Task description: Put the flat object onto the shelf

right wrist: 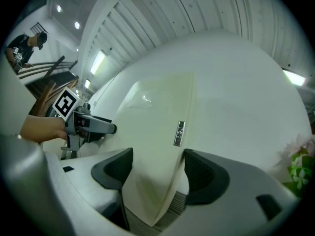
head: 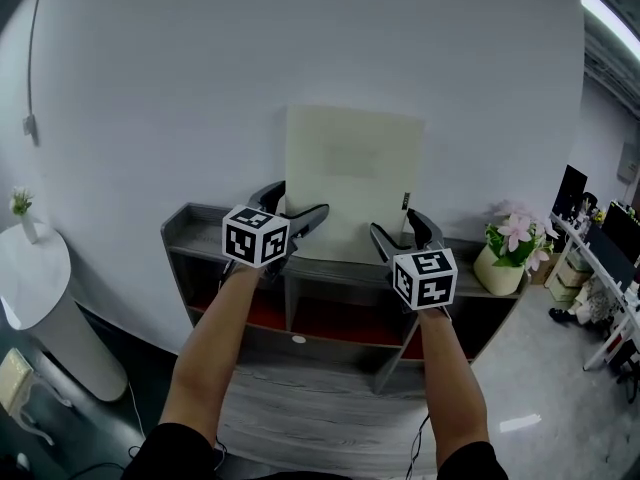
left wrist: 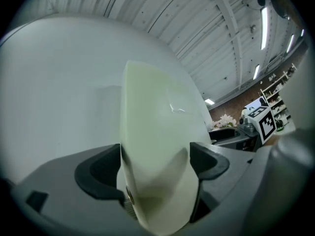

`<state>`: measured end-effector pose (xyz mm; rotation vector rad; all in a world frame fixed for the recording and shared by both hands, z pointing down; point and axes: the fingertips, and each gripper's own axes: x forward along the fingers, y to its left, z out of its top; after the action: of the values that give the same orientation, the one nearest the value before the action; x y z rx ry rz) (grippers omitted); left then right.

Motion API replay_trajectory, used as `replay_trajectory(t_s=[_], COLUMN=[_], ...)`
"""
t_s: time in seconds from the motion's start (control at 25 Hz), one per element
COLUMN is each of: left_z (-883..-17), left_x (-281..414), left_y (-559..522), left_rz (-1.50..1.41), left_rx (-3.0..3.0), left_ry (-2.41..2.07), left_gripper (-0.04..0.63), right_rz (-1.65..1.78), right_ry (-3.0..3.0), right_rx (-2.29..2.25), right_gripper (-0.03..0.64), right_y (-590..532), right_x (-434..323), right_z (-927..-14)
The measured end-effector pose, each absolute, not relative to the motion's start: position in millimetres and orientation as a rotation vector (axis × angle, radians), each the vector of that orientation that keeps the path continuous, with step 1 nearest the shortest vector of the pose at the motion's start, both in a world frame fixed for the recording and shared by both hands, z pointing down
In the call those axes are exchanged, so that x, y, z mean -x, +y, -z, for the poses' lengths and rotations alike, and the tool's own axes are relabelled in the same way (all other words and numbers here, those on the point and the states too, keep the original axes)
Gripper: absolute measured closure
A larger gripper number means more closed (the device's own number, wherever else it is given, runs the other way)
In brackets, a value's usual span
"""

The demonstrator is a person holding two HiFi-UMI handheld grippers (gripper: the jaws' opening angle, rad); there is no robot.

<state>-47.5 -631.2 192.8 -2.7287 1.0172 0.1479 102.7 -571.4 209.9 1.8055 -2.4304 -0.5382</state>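
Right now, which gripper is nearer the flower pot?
Right. The right gripper is at the flat object's lower right corner, just left of the flower pot; the left gripper is at the opposite corner.

Head camera looks steeply down on the shelf (head: 198,226); both gripper cameras sight closely along my jaws, all sharing the cream panel (head: 350,178).

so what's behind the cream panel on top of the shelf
Only the white wall shows above and beside the cream panel; the patch straight behind it is covered.
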Motion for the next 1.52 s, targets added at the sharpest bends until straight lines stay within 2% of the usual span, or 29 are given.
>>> replay_trajectory(t_s=[0.48, 0.88, 0.92, 0.96, 1.04, 1.08, 1.2, 1.28, 1.52], left_z=[-189, -160, -161, -164, -175, -182, -203, -214, -233], left_x=[50, 77, 80, 85, 98, 105, 121, 121, 109], left_y=[-618, -525, -514, -506, -497, -497, -498, -496, -490], left_rz=[-0.140, -0.445, -0.489, -0.523, -0.567, -0.584, -0.628, -0.618, -0.491], left_rx=[2.668, 2.491, 2.472, 2.446, 2.387, 2.365, 2.352, 2.377, 2.415], left_ry=[1.058, 1.048, 1.050, 1.073, 1.159, 1.210, 1.316, 1.323, 1.306], left_gripper=[0.161, 0.164, 0.175, 0.220, 0.407, 0.469, 0.551, 0.585, 0.589], right_rz=[0.566, 0.670, 0.668, 0.660, 0.640, 0.652, 0.750, 0.816, 0.837], right_ry=[-2.403, -2.532, -2.555, -2.582, -2.624, -2.625, -2.561, -2.503, -2.443], right_rx=[-1.839, -1.938, -1.969, -1.999, -2.054, -2.074, -2.101, -2.100, -2.071], right_gripper=[0.279, 0.285, 0.307, 0.366, 0.480, 0.525, 0.584, 0.591, 0.592], right_y=[-559, -496, -487, -478, -464, -458, -443, -437, -434], right_x=[-105, -105, -106, -108, -110, -109, -103, -99, -90], right_z=[-206, -184, -185, -186, -190, -190, -192, -197, -217])
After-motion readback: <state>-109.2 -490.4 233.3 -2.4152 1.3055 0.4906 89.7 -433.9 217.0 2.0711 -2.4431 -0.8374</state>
